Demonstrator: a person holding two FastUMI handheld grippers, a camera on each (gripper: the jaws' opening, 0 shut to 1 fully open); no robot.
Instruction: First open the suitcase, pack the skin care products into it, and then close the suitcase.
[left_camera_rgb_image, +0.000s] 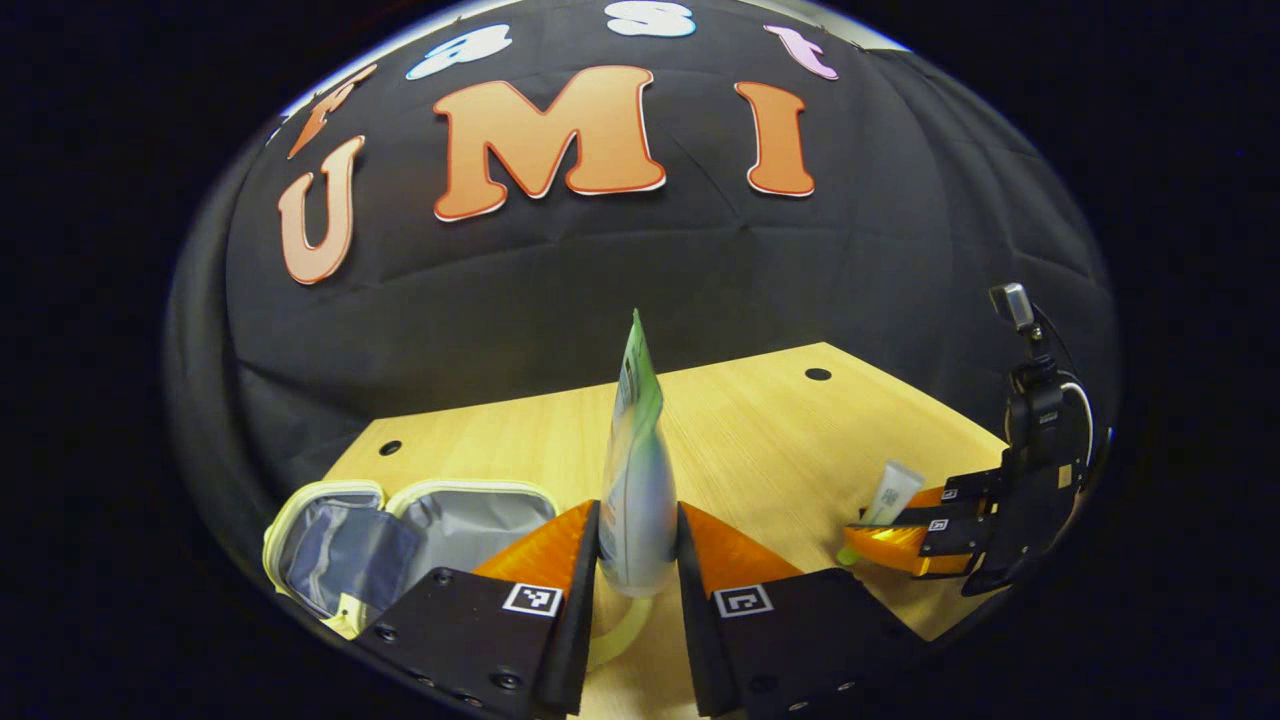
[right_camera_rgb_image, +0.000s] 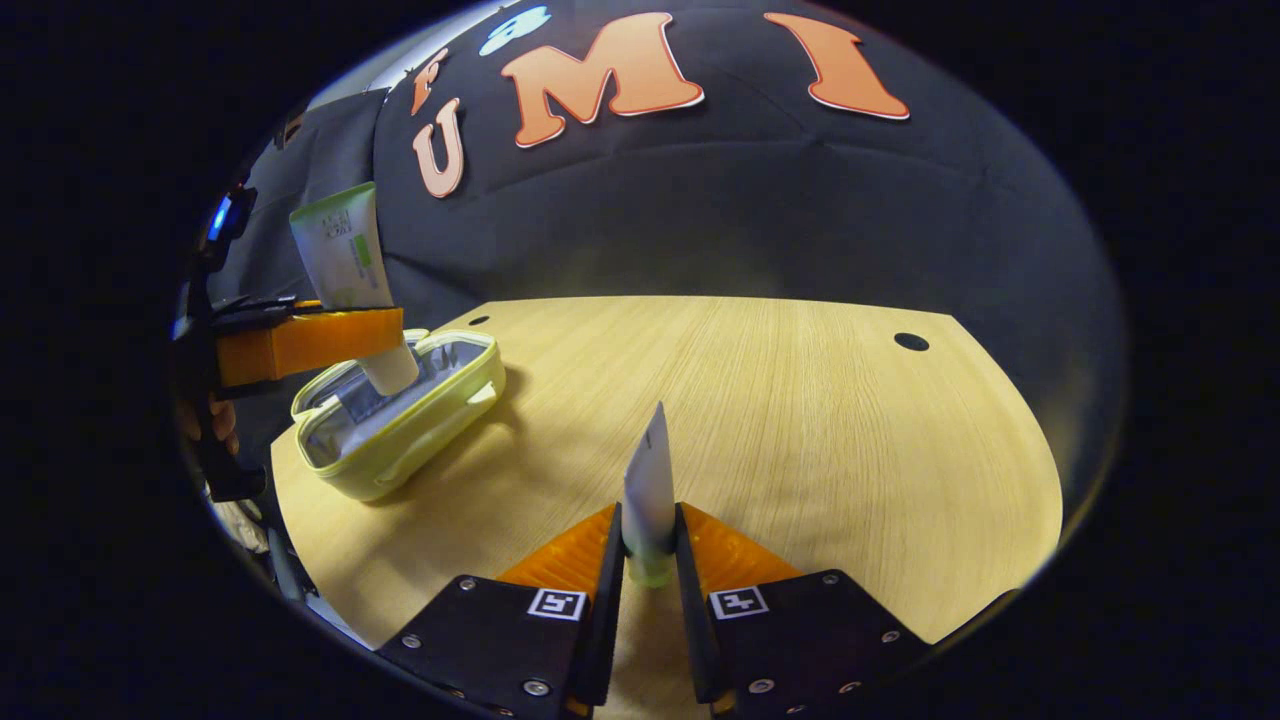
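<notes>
1. The case lies unzipped at the left of the right gripper view, on the table; in the left gripper view it sits at lower left, its grey lining showing.
2. The left gripper pinches the big tube between both fingers, cap down, crimped end up. In the right gripper view that tube hangs at upper left, its cap just above, perhaps touching, the case's open mouth.
3. The right gripper clamps the small tube in the same manner, low at centre frame, well apart from the case. From the left gripper view it shows at the right edge.
4. My judgement: the step in hand is lowering the big tube into the case. Centre the cap over the lining, clear of the rim and zip.
5. Tip the tube flat as it goes down; upright, it would likely block the lid.
6. Release only once the tube rests on the lining.
7. Hold the small tube back until the left gripper is clear, to avoid a clash over the case.
</notes>
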